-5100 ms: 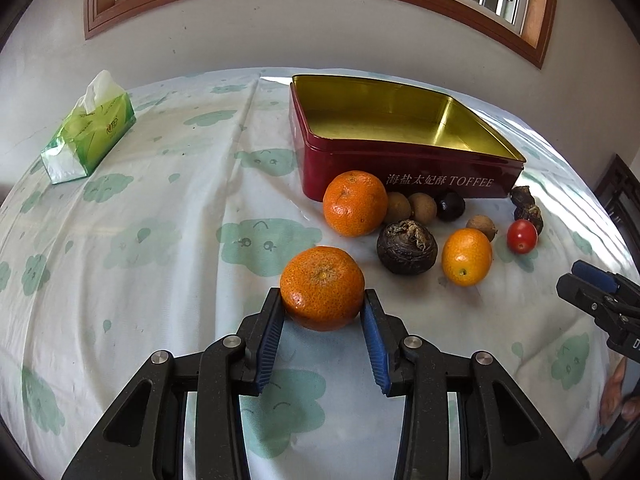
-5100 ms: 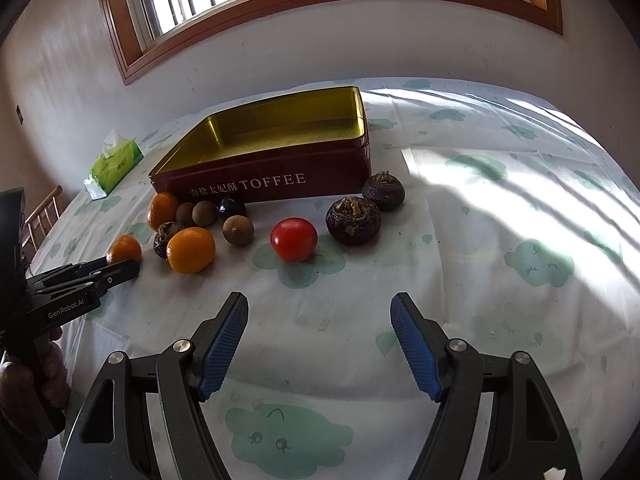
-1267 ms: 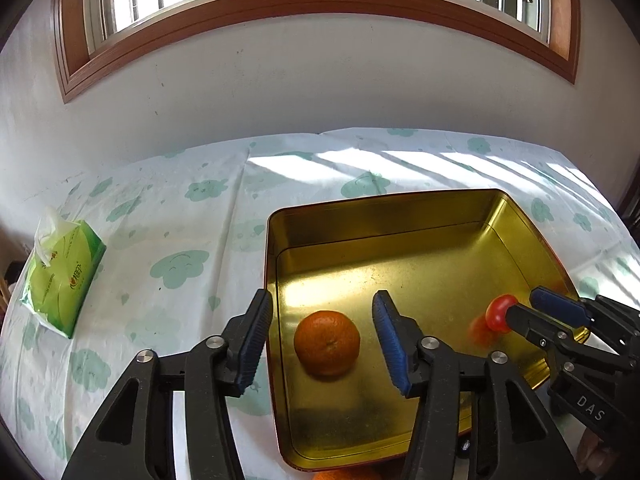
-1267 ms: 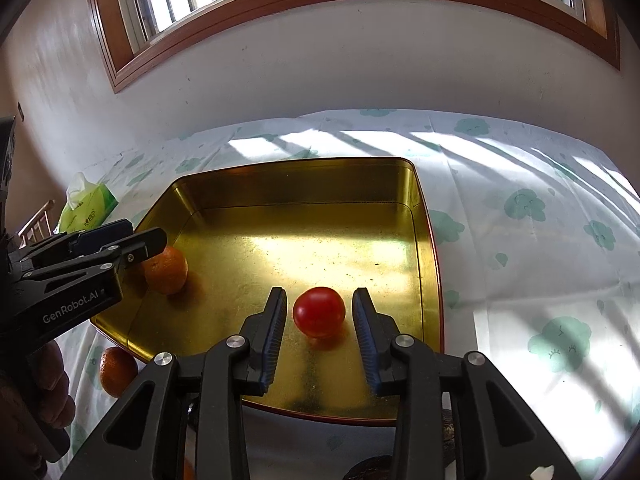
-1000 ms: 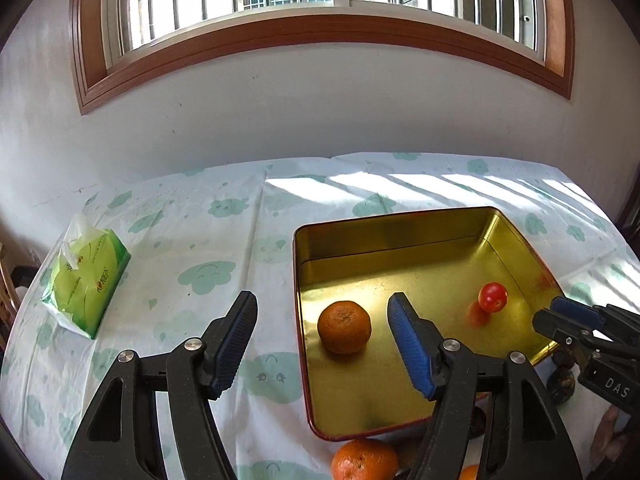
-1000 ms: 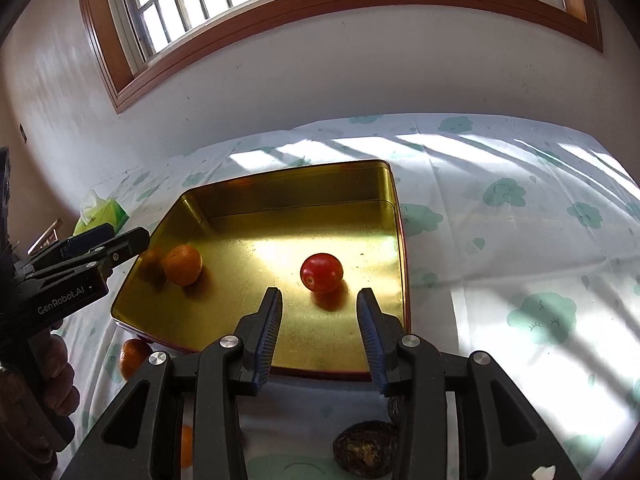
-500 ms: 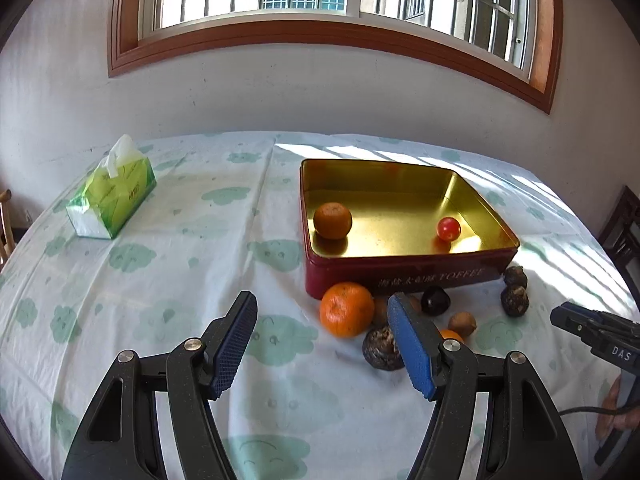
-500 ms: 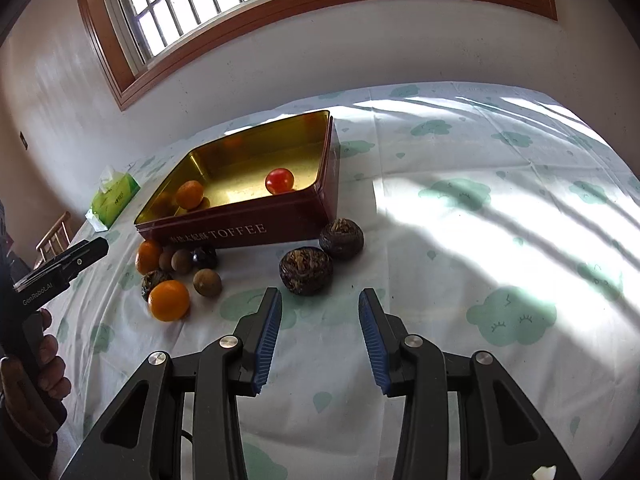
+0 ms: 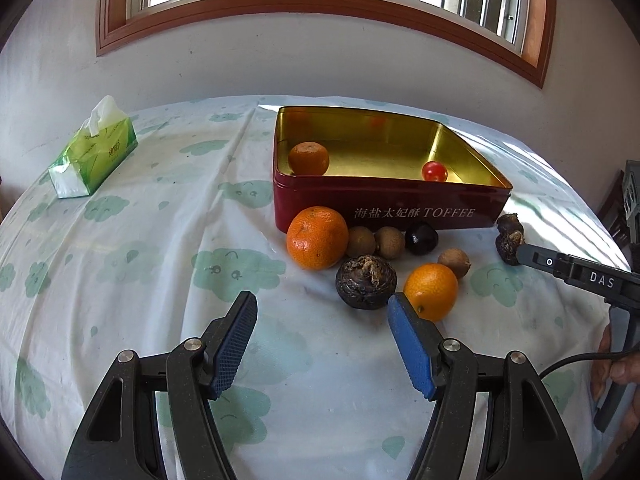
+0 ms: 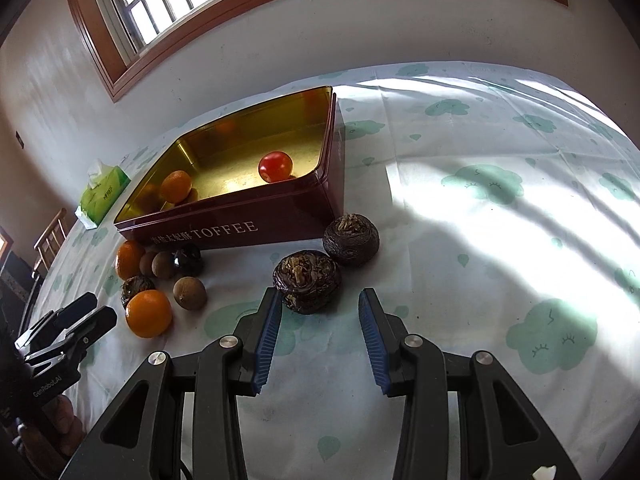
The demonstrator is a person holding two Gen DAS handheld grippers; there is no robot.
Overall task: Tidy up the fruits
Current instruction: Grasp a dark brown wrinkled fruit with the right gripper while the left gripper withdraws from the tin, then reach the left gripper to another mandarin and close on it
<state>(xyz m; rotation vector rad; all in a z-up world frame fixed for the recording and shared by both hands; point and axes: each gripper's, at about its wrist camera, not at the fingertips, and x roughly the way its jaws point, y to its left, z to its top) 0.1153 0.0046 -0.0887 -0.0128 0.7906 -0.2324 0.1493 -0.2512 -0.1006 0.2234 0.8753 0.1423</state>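
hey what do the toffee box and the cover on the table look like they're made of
The toffee box looks like metal tin: glossy maroon outside with printed lettering, and a shiny gold inside that mirrors the fruit in it. The table cover looks like thin woven cloth, matte white with green cloud prints; a fold crease suggests fabric, though it could be soft plastic sheeting.

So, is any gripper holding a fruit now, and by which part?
No. The left gripper and the right gripper are both open and empty, above the tablecloth.

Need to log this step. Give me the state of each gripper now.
Left gripper: open, holding nothing.
Right gripper: open, holding nothing; a dark wrinkled fruit sits just ahead.
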